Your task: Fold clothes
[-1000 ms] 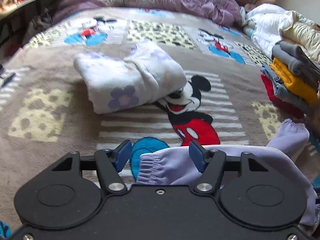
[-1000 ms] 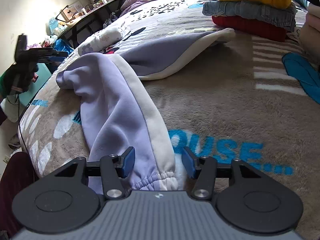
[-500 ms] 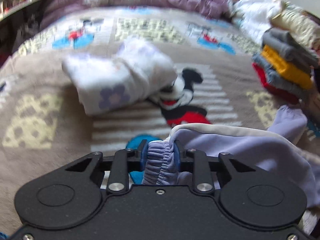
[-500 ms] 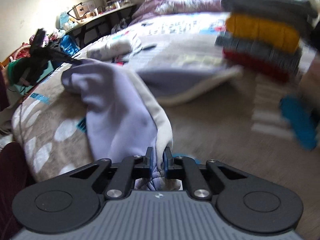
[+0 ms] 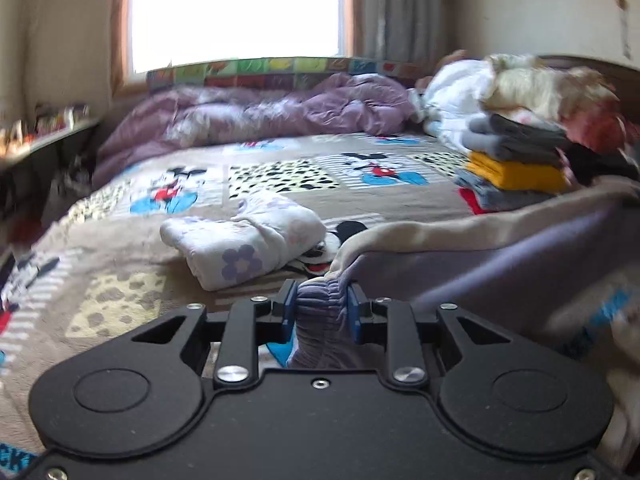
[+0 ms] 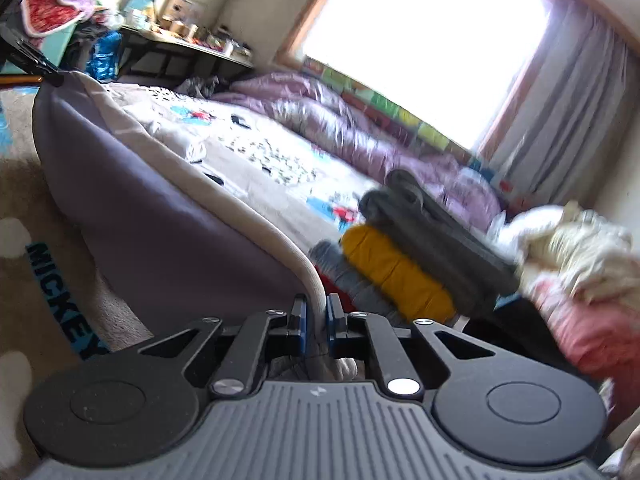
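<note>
- Purple and soft, the lilac garment (image 5: 500,264) hangs stretched over the cartoon blanket (image 5: 120,264), with a cream lining along its top edge.
- One end, a bunched stretchy cuff (image 5: 320,312), sits squeezed between the blue pads of the left gripper (image 5: 321,312), which is pinching it tight.
- The other end goes into the right gripper (image 6: 316,320); its two pads are pressed almost together on the thin cream edge of the garment (image 6: 160,216).
- Just past the cuff lies a folded white cloth with purple flowers (image 5: 244,244), resting on the blanket.
- To the right of the garment stands a stack of folded clothes (image 5: 516,160): red at the bottom, then grey-blue, yellow and dark grey on top.
- Behind the stack sits a loose heap of white and cream clothes (image 5: 480,88).
- Far behind the garment, a crumpled purple quilt (image 5: 256,116) lies below a bright window (image 5: 236,12).
- Well away to the left of the garment is a messy shelf (image 5: 44,132), too blurry to read.
</note>
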The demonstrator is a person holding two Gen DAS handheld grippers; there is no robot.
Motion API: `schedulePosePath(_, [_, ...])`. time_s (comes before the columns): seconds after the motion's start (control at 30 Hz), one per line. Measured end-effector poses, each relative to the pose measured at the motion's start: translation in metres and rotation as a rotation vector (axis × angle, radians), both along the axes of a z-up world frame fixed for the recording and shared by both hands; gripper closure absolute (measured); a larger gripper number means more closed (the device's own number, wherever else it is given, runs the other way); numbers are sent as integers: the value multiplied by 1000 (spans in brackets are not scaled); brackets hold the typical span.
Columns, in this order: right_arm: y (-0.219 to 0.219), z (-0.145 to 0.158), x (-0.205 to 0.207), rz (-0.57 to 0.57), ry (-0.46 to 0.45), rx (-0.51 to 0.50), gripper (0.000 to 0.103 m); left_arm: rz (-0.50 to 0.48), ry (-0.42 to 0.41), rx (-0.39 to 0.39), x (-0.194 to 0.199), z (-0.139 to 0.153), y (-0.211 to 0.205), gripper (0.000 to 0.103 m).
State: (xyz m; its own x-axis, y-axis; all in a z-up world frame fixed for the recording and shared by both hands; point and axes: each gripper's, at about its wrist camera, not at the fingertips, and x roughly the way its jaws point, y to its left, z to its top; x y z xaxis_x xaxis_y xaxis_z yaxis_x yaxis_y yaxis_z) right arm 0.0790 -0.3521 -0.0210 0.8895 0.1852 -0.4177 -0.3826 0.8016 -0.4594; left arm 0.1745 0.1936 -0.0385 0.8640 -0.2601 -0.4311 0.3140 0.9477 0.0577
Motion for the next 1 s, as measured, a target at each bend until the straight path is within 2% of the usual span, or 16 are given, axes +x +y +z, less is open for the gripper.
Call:
schedulePosePath(0.1, [-1,-13,-16,39,-20,-60,92,-35,-7,49,-32,-16,-3,79])
schedulePosePath(0.33, [6,-53,-75,130,16,-187,92,-105,22,133,-91,-48,-8,79])
schedulePosePath(0.5, [15,-68,-114,206,44,-275,92,-132,47,192,-119,-70,-11,79])
schedulePosePath(0.67, [22,-79,-136,292,166,-358,92,-135,108,189,-129,-79,-4,78])
schedulePosePath(0.7, [24,-81,-141,314,202,-386,88,-132,122,185,-131,-78,-2,78])
schedulePosePath(0.8, [26,-88,-159,363,278,-495,81,-123,152,127,-138,-66,11,77])
schedulePosePath(0.83, [23,-86,-163,363,297,-503,79,-116,155,87,-141,-60,17,71])
schedulePosePath(0.87, [19,-83,-164,353,308,-489,78,-105,153,30,-143,-52,25,59])
schedulePosePath(0.9, [13,-78,-165,335,316,-458,78,-87,149,-25,-144,-45,32,56])
schedulePosePath(1.0, [-6,-60,-157,253,326,-338,75,-27,143,-163,-141,-23,45,55])
